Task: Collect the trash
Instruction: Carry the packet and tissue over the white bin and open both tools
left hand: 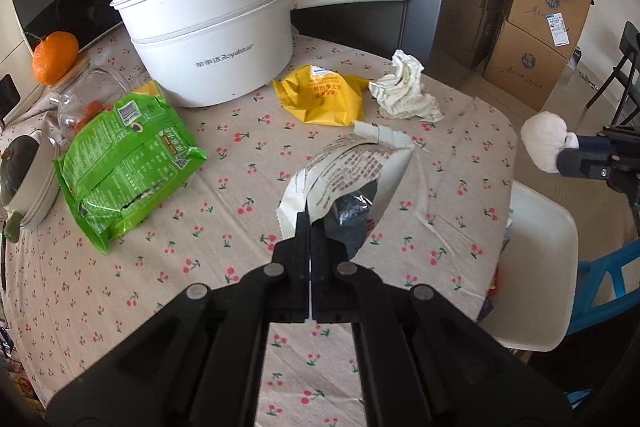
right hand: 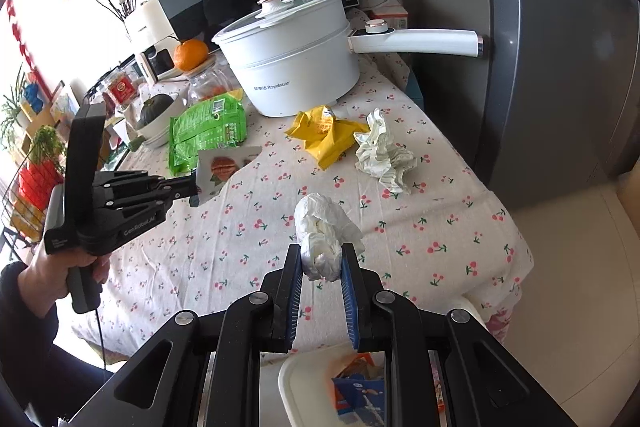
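A cherry-print cloth covers the bench (left hand: 224, 163), which stands against a grey fridge (right hand: 560, 47) with a white electric pot (left hand: 208, 39) at its far side. The left gripper (left hand: 309, 227) has its jaws fully closed on the lower edge of a torn white snack wrapper (left hand: 348, 171), which rises forward from the jaw tips with its dark inner lining showing just right of them; in the right wrist view the same wrapper (right hand: 222, 173) hangs from those jaws above the cloth. The right gripper (right hand: 320, 259) has its jaws narrowly parted and pressed on a crumpled white tissue wad (right hand: 322, 231), which sits between the blue pads and bulges out ahead of the tips. Below and behind these jaws lies a white bin (right hand: 308, 379) with some packaging inside. Farther ahead of both pairs of jaws, loose on the cloth, lie a yellow wrapper (left hand: 324, 99) and, just right of it, a crumpled paper (left hand: 404, 87). A green snack bag (left hand: 128, 155) lies well to the left of the left jaws, near a glass jar (left hand: 84, 95) with an orange (left hand: 55, 57) on its lid.
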A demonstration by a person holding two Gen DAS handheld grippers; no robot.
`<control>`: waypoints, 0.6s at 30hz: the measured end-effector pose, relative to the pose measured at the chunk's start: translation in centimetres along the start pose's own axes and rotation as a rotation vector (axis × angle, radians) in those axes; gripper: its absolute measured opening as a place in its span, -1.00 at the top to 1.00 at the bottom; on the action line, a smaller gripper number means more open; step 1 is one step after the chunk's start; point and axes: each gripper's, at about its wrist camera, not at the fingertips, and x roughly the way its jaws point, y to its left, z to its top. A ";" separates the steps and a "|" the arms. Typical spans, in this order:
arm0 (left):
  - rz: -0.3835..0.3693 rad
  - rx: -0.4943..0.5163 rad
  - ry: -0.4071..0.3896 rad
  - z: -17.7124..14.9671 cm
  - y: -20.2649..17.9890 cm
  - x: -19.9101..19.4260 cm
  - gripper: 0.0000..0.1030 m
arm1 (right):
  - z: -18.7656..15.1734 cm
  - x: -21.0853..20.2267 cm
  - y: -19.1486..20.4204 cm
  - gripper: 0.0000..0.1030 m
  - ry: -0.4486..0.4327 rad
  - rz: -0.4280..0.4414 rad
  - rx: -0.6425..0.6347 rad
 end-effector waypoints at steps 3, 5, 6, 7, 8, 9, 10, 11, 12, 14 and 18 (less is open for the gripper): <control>-0.033 0.014 -0.015 -0.8 -1.8 -1.6 1.00 | -1.0 -1.1 0.5 0.62 0.008 -0.029 -0.014; -0.059 0.017 -0.026 -1.6 -3.2 -2.8 1.00 | -1.8 -1.8 0.7 0.62 0.012 -0.050 -0.019; -0.071 0.019 -0.030 -2.0 -3.9 -3.3 1.00 | -2.2 -2.1 0.8 0.62 0.014 -0.059 -0.022; -0.083 0.022 -0.032 -2.3 -4.6 -3.7 1.00 | -2.5 -2.5 0.9 0.62 0.014 -0.070 -0.026; -0.092 0.027 -0.032 -2.6 -5.1 -3.9 1.00 | -2.9 -2.8 0.9 0.62 0.016 -0.080 -0.031; -0.103 0.030 -0.031 -2.9 -5.7 -4.0 1.00 | -3.4 -3.2 0.9 0.62 0.018 -0.090 -0.035; -0.113 0.035 -0.030 -3.3 -6.3 -4.1 1.00 | -3.9 -3.5 0.9 0.62 0.021 -0.099 -0.034; -0.124 0.039 -0.027 -3.5 -6.9 -4.2 1.00 | -4.4 -3.8 0.8 0.62 0.027 -0.109 -0.031; -0.135 0.044 -0.021 -3.8 -7.5 -4.1 1.00 | -5.0 -4.0 0.6 0.62 0.037 -0.120 -0.023; -0.162 0.055 -0.010 -4.4 -8.8 -4.0 1.00 | -6.1 -4.3 0.2 0.62 0.066 -0.150 -0.004; -0.205 0.097 0.030 -5.4 -11.8 -3.3 1.00 | -8.2 -4.6 -1.2 0.62 0.140 -0.211 0.054</control>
